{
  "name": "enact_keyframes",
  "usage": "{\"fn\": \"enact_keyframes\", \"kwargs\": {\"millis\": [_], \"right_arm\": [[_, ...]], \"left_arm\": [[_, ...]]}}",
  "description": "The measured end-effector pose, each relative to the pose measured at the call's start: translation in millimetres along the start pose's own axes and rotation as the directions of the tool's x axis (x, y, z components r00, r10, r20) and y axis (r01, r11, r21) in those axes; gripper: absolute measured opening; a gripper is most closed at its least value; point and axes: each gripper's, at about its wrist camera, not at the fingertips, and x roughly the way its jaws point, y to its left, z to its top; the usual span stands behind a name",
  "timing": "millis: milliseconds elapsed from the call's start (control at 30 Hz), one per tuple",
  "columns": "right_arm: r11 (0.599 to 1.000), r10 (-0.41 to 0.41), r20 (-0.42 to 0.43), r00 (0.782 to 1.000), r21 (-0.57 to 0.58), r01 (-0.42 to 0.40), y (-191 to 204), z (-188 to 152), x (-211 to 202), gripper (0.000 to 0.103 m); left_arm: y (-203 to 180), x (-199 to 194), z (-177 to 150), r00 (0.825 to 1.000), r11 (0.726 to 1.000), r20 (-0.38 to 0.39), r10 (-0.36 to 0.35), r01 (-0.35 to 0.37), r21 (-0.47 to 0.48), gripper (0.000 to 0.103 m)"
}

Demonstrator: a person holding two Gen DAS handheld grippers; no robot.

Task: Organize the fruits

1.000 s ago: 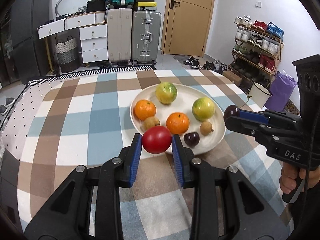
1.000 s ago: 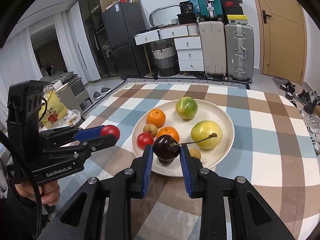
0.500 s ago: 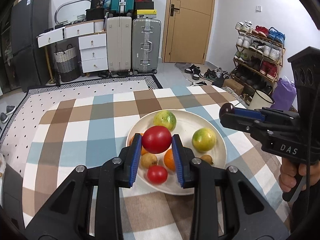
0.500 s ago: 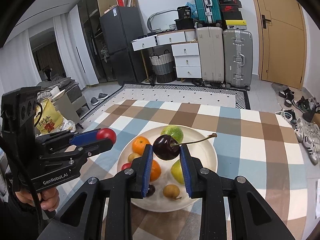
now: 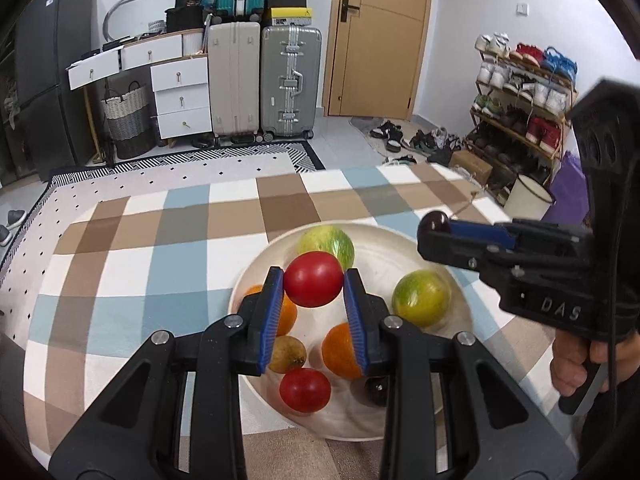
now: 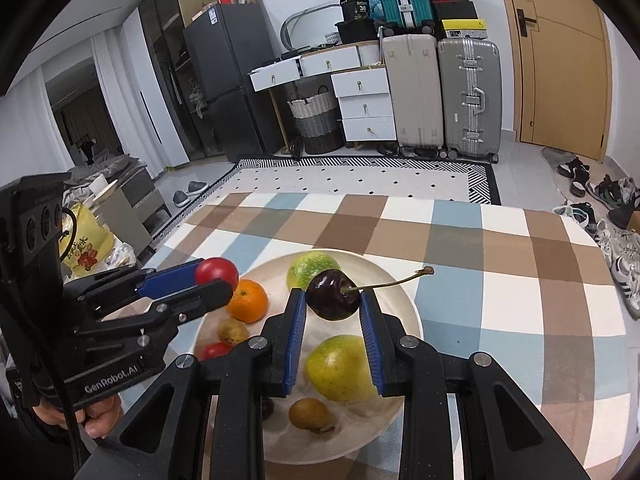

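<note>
My left gripper [image 5: 314,286] is shut on a red tomato [image 5: 313,284] and holds it above the white plate [image 5: 384,244]. My right gripper [image 6: 332,300] is shut on a dark cherry [image 6: 331,300] with a long stem, also above the plate [image 6: 408,304]. On the plate lie a second tomato [image 5: 305,390], two oranges [image 5: 338,350], two green-yellow citrus fruits [image 5: 420,299], small brown fruits [image 5: 287,354] and another dark cherry [image 5: 376,390]. Each gripper shows in the other's view: the right [image 5: 436,222], the left [image 6: 218,272].
The plate sits on a table with a checked brown, blue and white cloth [image 5: 160,248]. Beyond the far edge are suitcases [image 5: 290,80], white drawers [image 5: 180,92], a door and a shoe rack [image 5: 520,92]. A yellow bag [image 6: 82,246] lies left of the table.
Both grippers have risen and drawn back with their fruit, so the plate now sits lower and closer in both views. A second tomato lies on the plate.
</note>
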Motion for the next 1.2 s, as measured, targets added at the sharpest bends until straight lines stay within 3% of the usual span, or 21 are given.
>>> {"fn": "enact_keyframes", "kwargs": {"millis": [567, 933, 1033, 1100, 1133, 1200], "right_arm": [[1.000, -0.021, -0.064, 0.998, 0.018, 0.023, -9, -13, 32, 0.028], [1.000, -0.025, -0.020, 0.999, 0.003, 0.025, -5, -8, 20, 0.030], [1.000, -0.027, -0.006, 1.000, -0.004, 0.027, -4, -7, 14, 0.043], [0.999, -0.038, 0.012, 0.999, -0.007, 0.038, -3, -5, 8, 0.052], [0.999, -0.040, 0.016, 0.999, -0.006, 0.040, -3, -4, 6, 0.054], [1.000, -0.024, 0.018, 1.000, 0.015, 0.024, -4, -3, -1, 0.078]], "left_arm": [[10, 37, -16, 0.999, 1.000, -0.049, 0.010, -0.011, -0.014, 0.028], [8, 25, -13, 1.000, 1.000, -0.024, 0.018, -0.018, -0.010, 0.029], [9, 22, -11, 0.999, 1.000, -0.029, 0.021, -0.021, -0.011, 0.039], [9, 20, -11, 0.999, 1.000, -0.020, 0.028, -0.028, -0.014, 0.050], [10, 18, -11, 0.999, 0.999, -0.015, 0.034, -0.034, -0.017, 0.061], [11, 11, -12, 0.999, 0.999, 0.005, 0.046, -0.046, -0.020, 0.071]]}}
